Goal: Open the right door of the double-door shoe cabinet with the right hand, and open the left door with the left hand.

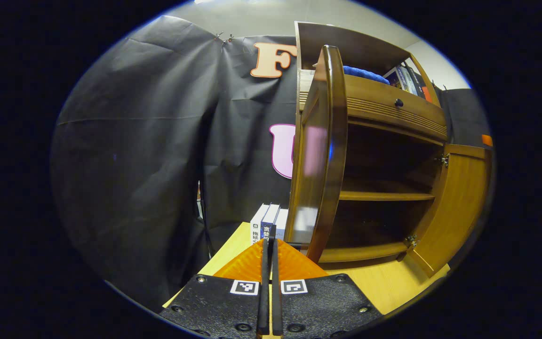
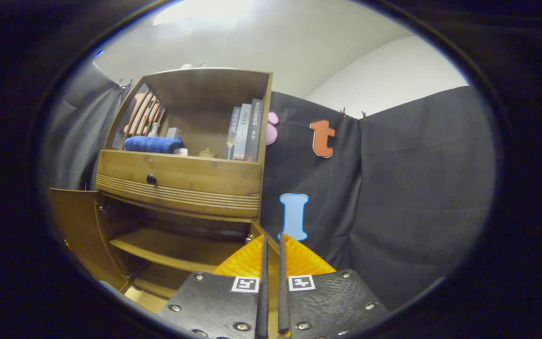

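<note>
The wooden shoe cabinet (image 1: 393,110) stands with both doors swung open. In the left gripper view the left door (image 1: 322,155) shows edge-on, just right of my left gripper (image 1: 269,241), which is shut and holds nothing, a little short of the door. The right door (image 1: 459,207) stands open at the far right. In the right gripper view my right gripper (image 2: 272,238) looks along the right door (image 2: 257,237) toward its hinge. A thin strip of the door's wood sits between the nearly closed fingers. The left door (image 2: 73,230) hangs open at the far left, and bare shelves (image 2: 172,247) show inside.
A few boxed books (image 1: 266,221) stand on the light wooden table (image 1: 388,282) left of the cabinet. Above the doors is a drawer with a dark knob (image 2: 151,179). The top shelf holds a blue towel (image 2: 153,143) and books (image 2: 245,132).
</note>
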